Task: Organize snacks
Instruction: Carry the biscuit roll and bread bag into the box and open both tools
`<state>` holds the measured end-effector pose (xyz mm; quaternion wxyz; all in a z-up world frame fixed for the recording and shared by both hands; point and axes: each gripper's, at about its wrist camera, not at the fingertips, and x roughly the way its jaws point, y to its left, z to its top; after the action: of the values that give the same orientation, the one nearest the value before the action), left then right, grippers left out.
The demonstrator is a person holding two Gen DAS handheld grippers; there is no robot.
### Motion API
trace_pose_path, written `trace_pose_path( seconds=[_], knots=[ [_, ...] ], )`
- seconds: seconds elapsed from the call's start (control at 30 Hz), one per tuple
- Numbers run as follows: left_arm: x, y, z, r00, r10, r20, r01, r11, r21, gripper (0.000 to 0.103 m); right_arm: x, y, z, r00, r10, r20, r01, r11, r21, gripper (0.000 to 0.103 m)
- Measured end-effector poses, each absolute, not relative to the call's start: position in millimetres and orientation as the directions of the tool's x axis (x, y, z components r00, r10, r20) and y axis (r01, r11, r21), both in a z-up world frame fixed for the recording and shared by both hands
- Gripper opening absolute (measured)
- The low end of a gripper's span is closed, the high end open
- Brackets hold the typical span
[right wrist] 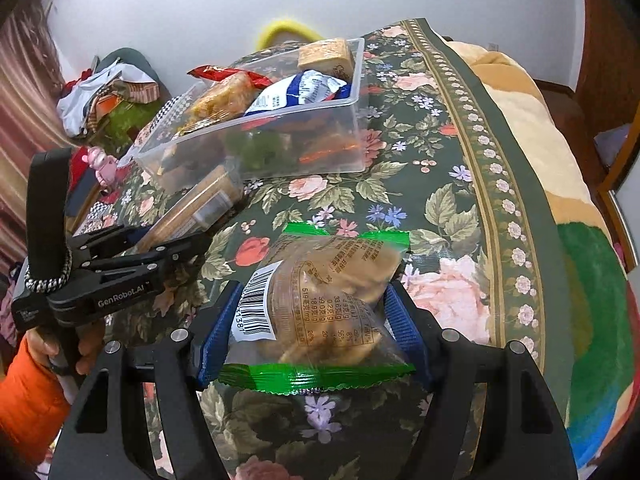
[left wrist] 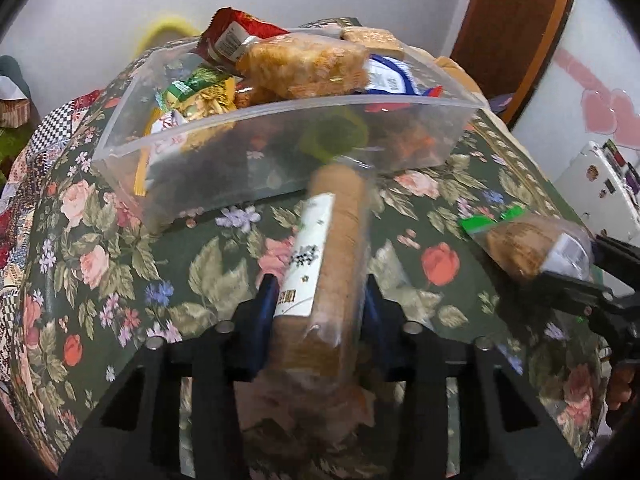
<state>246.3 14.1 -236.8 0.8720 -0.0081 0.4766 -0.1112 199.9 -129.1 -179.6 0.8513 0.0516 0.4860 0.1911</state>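
A long cracker pack [left wrist: 332,240] with a white label lies between the blue pads of my left gripper [left wrist: 320,312], which is shut on it just in front of the clear plastic bin [left wrist: 280,120]. The bin is heaped with snack packets. My right gripper [right wrist: 316,320] is shut on a clear, green-edged cookie bag [right wrist: 320,300] over the floral cloth. In the left wrist view that cookie bag [left wrist: 528,244] and the right gripper [left wrist: 592,276] show at the right. The right wrist view has the left gripper [right wrist: 176,248] with the cracker pack [right wrist: 200,204] at the left, near the bin [right wrist: 358,80].
A dark floral cloth [right wrist: 440,184] covers the surface under the bin. A beige blanket [right wrist: 520,120] lies along its right side and a pile of clothes [right wrist: 108,92] sits at the far left. A hand in an orange sleeve [right wrist: 28,392] holds the left gripper.
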Motion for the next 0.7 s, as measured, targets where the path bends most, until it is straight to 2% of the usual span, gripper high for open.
trace_pose_path(
  seconds=[0.33,0.7],
  knots=[
    [204,16,-215,0.546,-0.194,-0.815,0.185,0.977,-0.109,0.034,198,-127,-160,0.499,0.384,-0.777,-0.295,0.918,0.264,0.069],
    [197,39,-159,0.645,-0.188,-0.741,0.141,0.982,-0.126,0.034,217,-117,-128,0.566,0.400,-0.721,-0.337,0.910,0.240,0.069]
  ],
)
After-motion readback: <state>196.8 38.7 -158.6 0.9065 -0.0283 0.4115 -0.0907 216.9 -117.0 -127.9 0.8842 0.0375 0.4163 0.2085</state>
